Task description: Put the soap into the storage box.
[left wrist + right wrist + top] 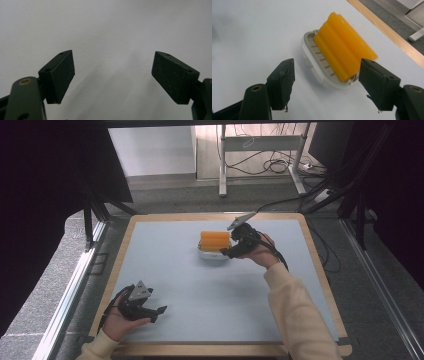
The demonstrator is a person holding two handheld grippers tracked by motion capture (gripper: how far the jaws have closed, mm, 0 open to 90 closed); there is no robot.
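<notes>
Pale blue matting covers the wood-edged table (150, 270), where a ribbed orange block (343, 53) lies in a white slotted tray (314, 62) toward the far middle. Just beside it, the right gripper (327, 80) gapes, the block's long axis running away from its jaws. Well apart, the left gripper (113, 75) idles, spread wide over bare mat.

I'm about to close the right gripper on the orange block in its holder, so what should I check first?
1. Right gripper open: ok.
2. Nothing between its jaws yet: ok.
3. Orange block seated on the white holder: ok.
4. Jaws lined up either side of the block: not ok; the holder's near end sits just beyond them, off toward one jaw.
5. Left gripper open and away near the table's front edge: ok.
6. Block's firmness: cannot tell.
</notes>
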